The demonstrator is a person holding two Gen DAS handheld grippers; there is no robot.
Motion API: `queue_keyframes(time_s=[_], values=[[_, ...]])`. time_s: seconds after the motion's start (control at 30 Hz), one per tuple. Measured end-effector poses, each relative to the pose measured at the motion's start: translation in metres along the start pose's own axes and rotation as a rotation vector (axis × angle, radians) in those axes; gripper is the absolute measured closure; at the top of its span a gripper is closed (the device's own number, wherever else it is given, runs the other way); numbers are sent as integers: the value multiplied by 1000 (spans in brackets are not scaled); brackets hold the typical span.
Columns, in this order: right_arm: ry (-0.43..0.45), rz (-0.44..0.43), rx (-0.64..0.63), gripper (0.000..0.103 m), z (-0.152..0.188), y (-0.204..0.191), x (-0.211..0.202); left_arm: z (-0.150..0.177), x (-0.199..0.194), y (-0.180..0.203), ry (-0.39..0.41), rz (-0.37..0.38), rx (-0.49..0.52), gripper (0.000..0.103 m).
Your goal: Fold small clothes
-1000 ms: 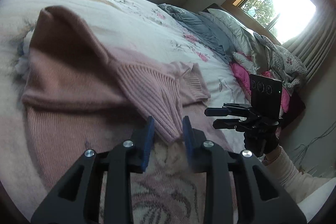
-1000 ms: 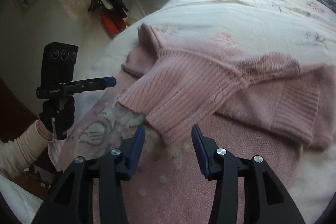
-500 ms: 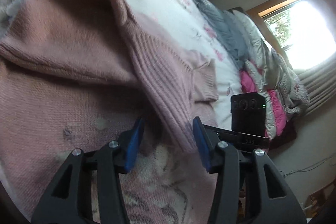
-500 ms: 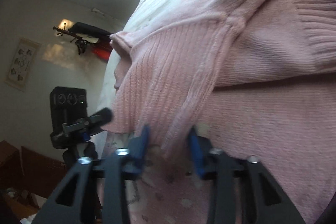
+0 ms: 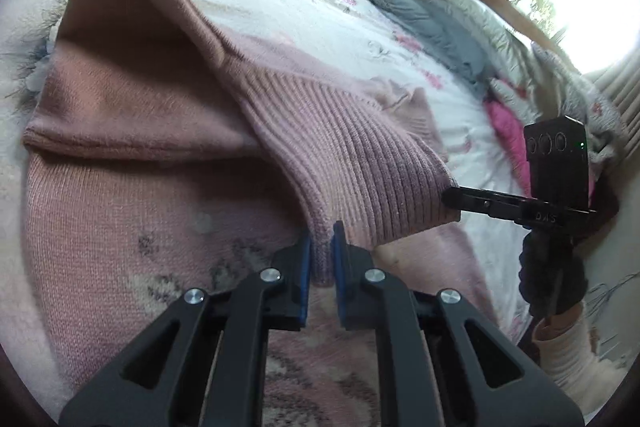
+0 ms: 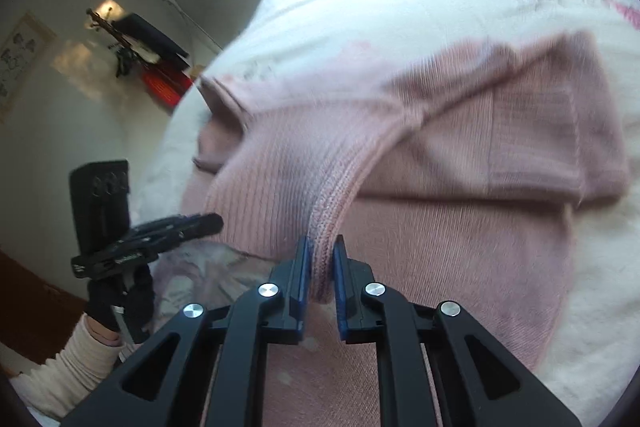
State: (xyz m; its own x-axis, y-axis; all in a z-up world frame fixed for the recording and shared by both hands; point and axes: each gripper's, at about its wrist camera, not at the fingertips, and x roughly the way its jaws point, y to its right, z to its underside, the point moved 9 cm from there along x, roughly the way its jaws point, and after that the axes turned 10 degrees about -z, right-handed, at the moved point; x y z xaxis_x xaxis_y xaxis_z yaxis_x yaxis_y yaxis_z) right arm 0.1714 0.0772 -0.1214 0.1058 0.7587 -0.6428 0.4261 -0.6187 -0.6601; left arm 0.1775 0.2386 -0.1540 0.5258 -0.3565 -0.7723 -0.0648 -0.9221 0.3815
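On bed [image 5: 304,3], sweater [image 5: 132,147] lies crosswise.

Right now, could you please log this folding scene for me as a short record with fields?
Surface: bed with floral bedspread
Garment: pink knit sweater, lying on the bed, partly folded
Left claw: shut on the sweater's ribbed hem
Right claw: shut on the same ribbed hem, at another spot
Hem state: lifted off the sweater body, stretched between both claws
Background: pile of bedding beside the window
Image quality: right wrist view blurred
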Motion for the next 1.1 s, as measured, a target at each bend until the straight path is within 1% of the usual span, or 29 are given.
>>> queue_keyframes(time_s=[0.07,0.17,0.23,0.3,0.37,0.4,0.5,0.53,0.6,0.7,0.73,0.77,0.8,0.9,0.93,1.03,1.1], values=[[-18,26,11,92,7,12,10,4,5,-6,-12,-30,11,92],[-26,89,16,92,15,28,21,9,7,-18,-22,-16,-22,89],[-22,80,27,91,17,33,25,12,5,-24,-23,-15,-38,89],[-12,86,29,85,18,33,22,16,-2,-26,-20,-33,-32,86],[26,72,33,75,19,27,11,21,-15,-25,-5,-52,-7,85],[39,66,27,75,22,25,5,23,-23,-24,8,-57,8,80],[72,59,8,74,26,16,-15,23,-37,-22,27,-73,20,72],[80,55,13,70,23,13,-18,20,-41,-24,32,-76,16,72],[97,45,21,68,14,11,-25,7,-46,-27,46,-75,-12,72],[116,39,43,59,-8,14,-28,-27,-48,-38,75,-45,-86,72],[124,27,59,53,-20,16,-26,-38,-45,-42,81,-50,-103,71],[134,23,76,51,-27,22,-28,-50,-41,-46,82,-46,-124,70],[143,26,91,51,-36,28,-27,-59,-33,-50,70,-36,-139,66],[138,33,147,51,-63,52,-15,-79,-6,-61,17,-13,-189,66],[124,12,170,51,-70,59,-6,-85,6,-63,-2,4,-215,66],[99,-52,210,51,-84,67,15,-95,32,-56,-43,99,-272,66],[75,-132,211,51,-89,61,28,-101,42,-49,-39,94,-266,66]])
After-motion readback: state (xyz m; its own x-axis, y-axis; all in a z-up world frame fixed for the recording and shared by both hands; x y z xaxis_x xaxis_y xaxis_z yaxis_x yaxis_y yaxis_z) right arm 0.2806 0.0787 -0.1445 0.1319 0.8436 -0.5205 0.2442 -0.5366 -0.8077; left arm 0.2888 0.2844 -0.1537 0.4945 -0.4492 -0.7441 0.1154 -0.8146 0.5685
